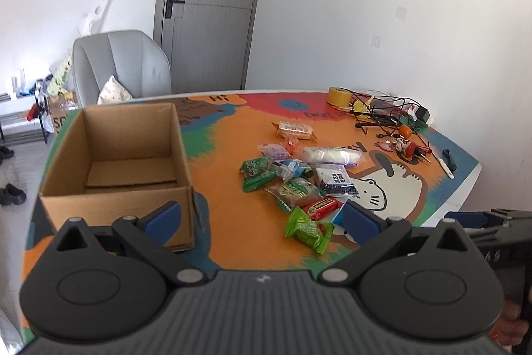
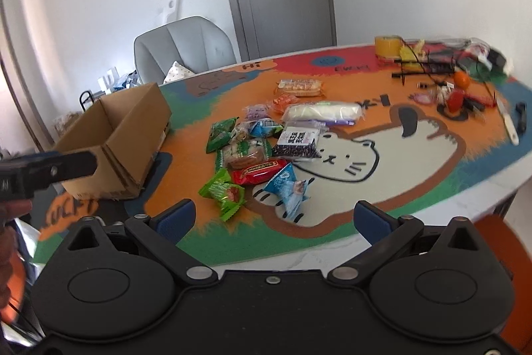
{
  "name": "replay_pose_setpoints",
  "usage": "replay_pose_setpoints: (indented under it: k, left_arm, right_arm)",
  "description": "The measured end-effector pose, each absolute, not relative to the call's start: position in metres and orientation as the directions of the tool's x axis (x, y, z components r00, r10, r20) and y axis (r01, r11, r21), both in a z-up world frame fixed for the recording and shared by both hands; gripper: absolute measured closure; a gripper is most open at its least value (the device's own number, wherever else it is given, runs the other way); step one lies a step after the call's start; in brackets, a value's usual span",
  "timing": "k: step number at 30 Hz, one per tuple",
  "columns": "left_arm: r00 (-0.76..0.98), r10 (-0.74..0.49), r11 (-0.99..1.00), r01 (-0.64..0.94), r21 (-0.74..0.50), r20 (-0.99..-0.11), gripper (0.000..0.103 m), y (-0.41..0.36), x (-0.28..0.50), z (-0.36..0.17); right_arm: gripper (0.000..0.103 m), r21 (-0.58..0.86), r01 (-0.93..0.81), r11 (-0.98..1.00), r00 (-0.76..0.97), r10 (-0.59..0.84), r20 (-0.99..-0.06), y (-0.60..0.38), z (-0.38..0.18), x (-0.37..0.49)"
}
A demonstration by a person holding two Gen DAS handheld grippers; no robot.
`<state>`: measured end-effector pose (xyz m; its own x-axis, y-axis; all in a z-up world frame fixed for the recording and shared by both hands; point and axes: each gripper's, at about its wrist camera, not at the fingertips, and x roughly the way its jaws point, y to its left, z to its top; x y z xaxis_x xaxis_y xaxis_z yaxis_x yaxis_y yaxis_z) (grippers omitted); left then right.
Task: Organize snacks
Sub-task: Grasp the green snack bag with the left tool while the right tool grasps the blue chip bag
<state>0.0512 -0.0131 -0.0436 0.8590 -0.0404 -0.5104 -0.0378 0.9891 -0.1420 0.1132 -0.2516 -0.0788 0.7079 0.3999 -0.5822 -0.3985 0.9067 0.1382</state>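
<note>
An open, empty cardboard box (image 1: 129, 152) stands on the left of the colourful table mat (image 1: 232, 188); it also shows in the right wrist view (image 2: 126, 135). A pile of wrapped snacks (image 1: 296, 182) lies to its right, also in the right wrist view (image 2: 266, 142). Nearest are a green packet (image 1: 309, 230) (image 2: 222, 192), a red packet (image 1: 324, 207) (image 2: 259, 172) and a blue packet (image 2: 287, 188). My left gripper (image 1: 262, 217) is open and empty, above the table's near edge. My right gripper (image 2: 272, 218) is open and empty, short of the pile.
A yellow tape roll (image 1: 339, 96), tangled black cables (image 1: 382, 112), an orange (image 1: 405, 131) and small tools (image 1: 445, 160) lie at the table's far right. A grey chair (image 1: 123, 62) stands behind the box. The left gripper's finger (image 2: 66, 163) shows at left in the right wrist view.
</note>
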Motion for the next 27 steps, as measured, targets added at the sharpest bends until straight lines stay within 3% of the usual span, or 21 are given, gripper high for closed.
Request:
replay_pose_setpoints:
  k: [13,18,23,27]
  left_arm:
    - [0.845,-0.062,0.985,-0.033,-0.167,-0.531,0.003,-0.024,0.086,-0.074]
    - [0.836,-0.073,0.984,-0.027,-0.174,-0.544,0.011,-0.030,0.102,-0.088]
    - [0.814,-0.112,0.980,-0.004,-0.199,-0.569,0.027,-0.035,0.118,-0.103]
    - [0.798,-0.129,0.979,0.007,-0.206,-0.589,0.031,-0.038,0.128,-0.113]
  right_arm:
    - [0.000,0.116,-0.389,0.914,0.706,0.377,-0.600,-0.259,-0.113,0.137]
    - [0.001,0.125,-0.401,0.907,0.696,0.391,-0.603,-0.262,-0.126,0.148]
    - [0.021,0.165,-0.398,0.902,0.664,0.407,-0.628,-0.263,-0.140,0.165]
    - [0.024,0.197,-0.405,0.893,0.651,0.433,-0.623,-0.261,-0.144,0.175]
